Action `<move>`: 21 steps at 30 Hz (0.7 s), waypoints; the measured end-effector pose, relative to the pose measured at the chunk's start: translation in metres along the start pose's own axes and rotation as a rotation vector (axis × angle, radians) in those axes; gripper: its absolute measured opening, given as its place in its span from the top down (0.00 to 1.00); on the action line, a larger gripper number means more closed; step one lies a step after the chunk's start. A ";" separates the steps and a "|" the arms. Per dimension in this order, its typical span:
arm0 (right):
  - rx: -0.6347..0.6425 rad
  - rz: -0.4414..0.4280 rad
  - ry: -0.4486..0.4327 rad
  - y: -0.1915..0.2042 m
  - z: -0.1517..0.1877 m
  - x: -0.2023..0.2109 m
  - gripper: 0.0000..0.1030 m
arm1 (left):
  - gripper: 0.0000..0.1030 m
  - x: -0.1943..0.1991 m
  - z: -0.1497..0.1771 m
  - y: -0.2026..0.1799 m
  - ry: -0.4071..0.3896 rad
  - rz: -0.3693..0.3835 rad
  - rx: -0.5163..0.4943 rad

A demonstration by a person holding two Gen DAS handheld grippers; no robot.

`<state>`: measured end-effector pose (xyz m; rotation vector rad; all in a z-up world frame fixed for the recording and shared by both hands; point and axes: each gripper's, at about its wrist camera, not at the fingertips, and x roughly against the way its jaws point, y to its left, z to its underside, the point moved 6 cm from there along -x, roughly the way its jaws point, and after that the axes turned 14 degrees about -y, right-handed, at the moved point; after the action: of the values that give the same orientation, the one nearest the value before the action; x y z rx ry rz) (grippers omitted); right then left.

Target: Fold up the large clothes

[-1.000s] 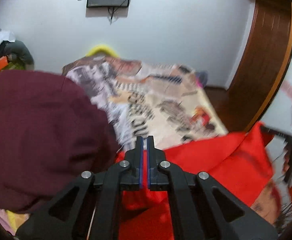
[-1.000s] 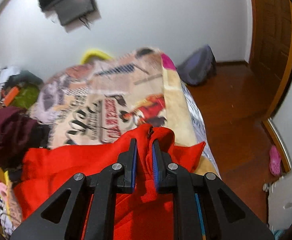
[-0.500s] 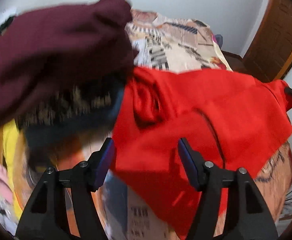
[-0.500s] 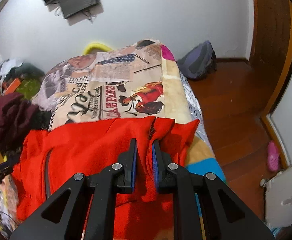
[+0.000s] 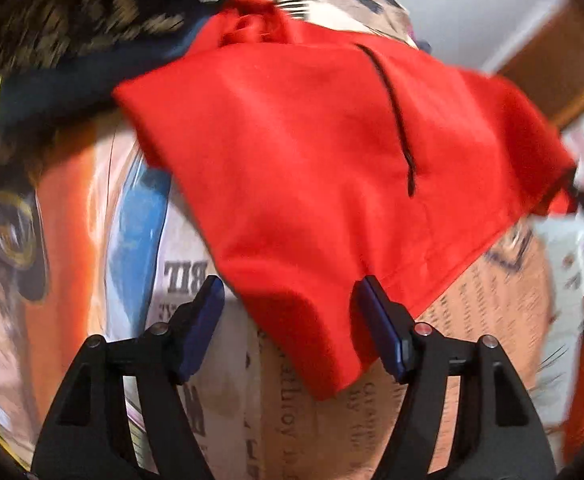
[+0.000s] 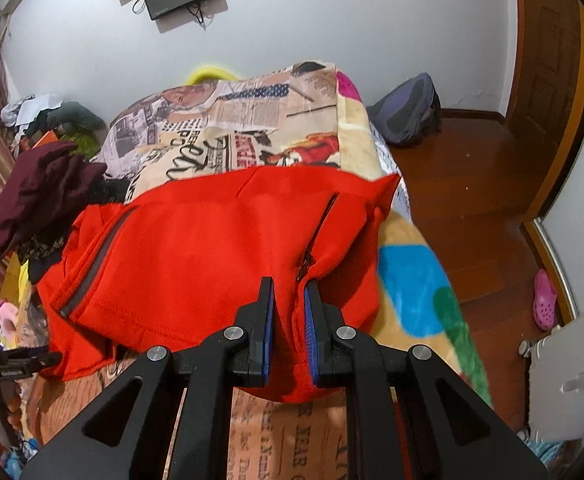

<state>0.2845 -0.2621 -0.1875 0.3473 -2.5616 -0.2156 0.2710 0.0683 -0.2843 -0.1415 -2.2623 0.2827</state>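
Right tongs (image 6: pixel 289 292) pinch the red garment's (image 6: pixel 196 256) near edge; left tongs (image 5: pixel 288 292), closing, straddle its corner untouched.

The left gripper (image 5: pixel 288 328), clamped shut on the red jacket (image 5: pixel 332 152) 1 second ago, now stands wide with the jacket's corner loose between its jaws, which are closing slightly. The jacket, bunched then, lies spread flat on the printed blanket (image 6: pixel 252 120), further from the maroon garment (image 6: pixel 40 188).
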 end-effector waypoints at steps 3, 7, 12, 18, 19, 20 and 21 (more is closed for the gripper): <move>-0.004 -0.010 0.005 0.003 0.006 0.003 0.88 | 0.87 0.006 -0.003 -0.016 -0.044 0.001 -0.130; -0.006 -0.023 -0.010 0.006 0.003 0.008 0.88 | 0.97 0.016 -0.020 -0.027 -0.065 0.039 -0.154; -0.025 -0.035 -0.065 0.005 -0.015 0.017 0.88 | 0.97 0.057 -0.085 -0.038 -0.202 0.139 -0.101; -0.061 -0.047 -0.122 -0.004 -0.048 0.010 0.88 | 0.97 0.080 -0.191 -0.037 -0.375 0.213 0.008; -0.064 -0.042 -0.130 -0.005 -0.053 0.007 0.88 | 0.97 0.078 -0.202 -0.037 -0.393 0.197 0.007; -0.067 -0.037 -0.137 -0.007 -0.058 0.004 0.88 | 0.97 0.073 -0.217 -0.040 -0.407 0.189 0.005; -0.071 -0.031 -0.144 -0.009 -0.064 -0.001 0.88 | 0.97 0.065 -0.231 -0.044 -0.419 0.172 -0.004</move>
<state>0.3214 -0.2759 -0.1368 0.3565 -2.6828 -0.3536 0.4044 0.0747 -0.0805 -0.3042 -2.6705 0.4315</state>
